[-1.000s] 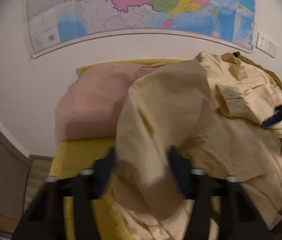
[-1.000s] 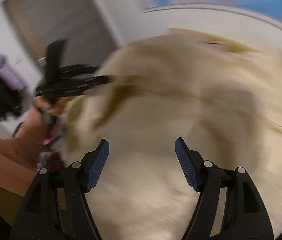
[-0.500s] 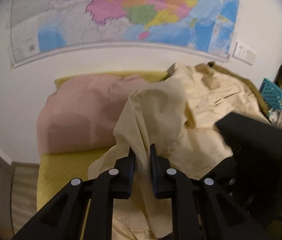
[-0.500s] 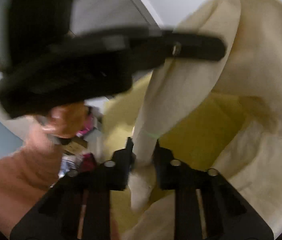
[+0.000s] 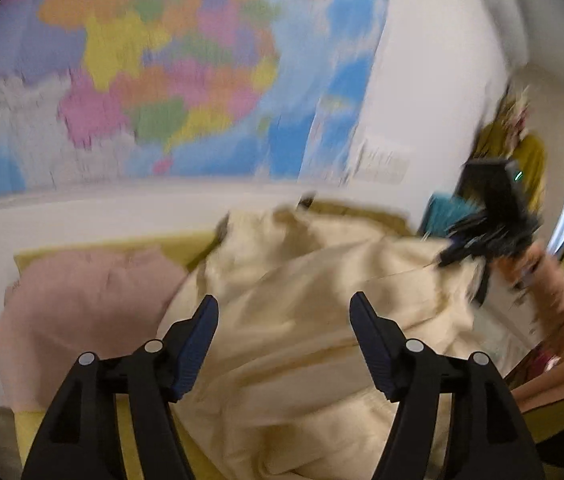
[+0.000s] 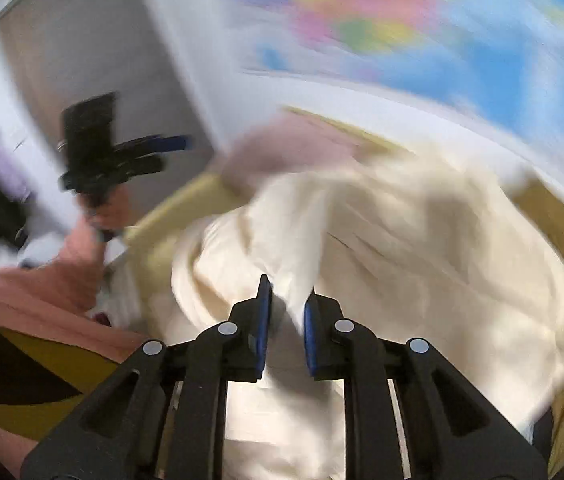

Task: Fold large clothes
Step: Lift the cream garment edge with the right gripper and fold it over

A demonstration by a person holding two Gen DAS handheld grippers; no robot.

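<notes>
Cloth is freed on one side: the left gripper, clamped on the cream garment half a second ago, has just opened. The right gripper has eased wider but still pinches a fold (frames blurred), so the garment looks ready to be shaken out.

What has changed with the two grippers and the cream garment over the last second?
The left gripper, clamped on a fold of the large cream fabric garment half a second ago, has let go; its jaws have just been opening and stand wide, nothing pinched. The right gripper has a fold between its jaws, which have just been opening slightly. The garment remains heaped on the yellow bed beside the pink pillow.
</notes>
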